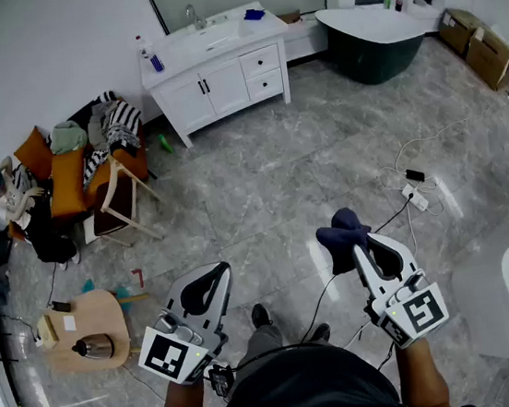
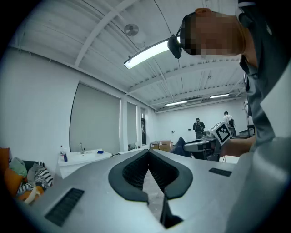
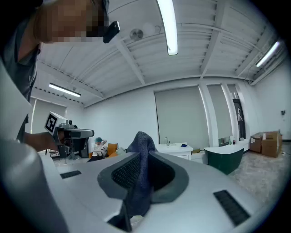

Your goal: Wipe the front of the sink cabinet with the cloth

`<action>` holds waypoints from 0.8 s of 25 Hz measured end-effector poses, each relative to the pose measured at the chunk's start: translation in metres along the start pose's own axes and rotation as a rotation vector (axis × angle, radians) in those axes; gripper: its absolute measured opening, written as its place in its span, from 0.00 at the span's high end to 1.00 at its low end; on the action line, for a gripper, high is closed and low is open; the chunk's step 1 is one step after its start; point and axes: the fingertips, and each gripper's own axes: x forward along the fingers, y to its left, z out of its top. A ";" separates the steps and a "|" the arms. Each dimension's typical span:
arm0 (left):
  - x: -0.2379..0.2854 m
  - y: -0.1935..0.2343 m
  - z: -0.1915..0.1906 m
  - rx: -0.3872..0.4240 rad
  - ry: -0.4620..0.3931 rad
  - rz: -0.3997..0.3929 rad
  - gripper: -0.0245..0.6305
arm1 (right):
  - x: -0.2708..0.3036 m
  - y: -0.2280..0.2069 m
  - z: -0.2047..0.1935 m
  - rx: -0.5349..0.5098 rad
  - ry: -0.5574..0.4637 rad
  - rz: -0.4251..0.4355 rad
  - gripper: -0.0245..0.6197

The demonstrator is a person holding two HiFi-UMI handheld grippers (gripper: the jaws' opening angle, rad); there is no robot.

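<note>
Across the floor [image 1: 261,183], the cabinet [image 1: 220,86] stands far ahead-left of the right gripper [image 1: 357,249] clamping the cloth [image 1: 339,231]; left gripper [image 1: 217,273] closed, empty.

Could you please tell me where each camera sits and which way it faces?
Head view: on the person's head, looking steeply down toward the sink cabinet; shows both forearms, the shut left gripper, the right gripper clamping the cloth.
Left gripper view: on the left gripper, looking across the room along its closed, empty jaws; the person's torso at right.
Right gripper view: on the right gripper, facing sink cabinet and bathtub; cloth between its jaws.
Shared: all three see the sink cabinet; each gripper view catches the other gripper.
</note>
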 end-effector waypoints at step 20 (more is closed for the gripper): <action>-0.005 0.114 -0.005 0.016 -0.071 -0.047 0.96 | 0.094 0.040 0.023 0.030 0.004 -0.069 0.87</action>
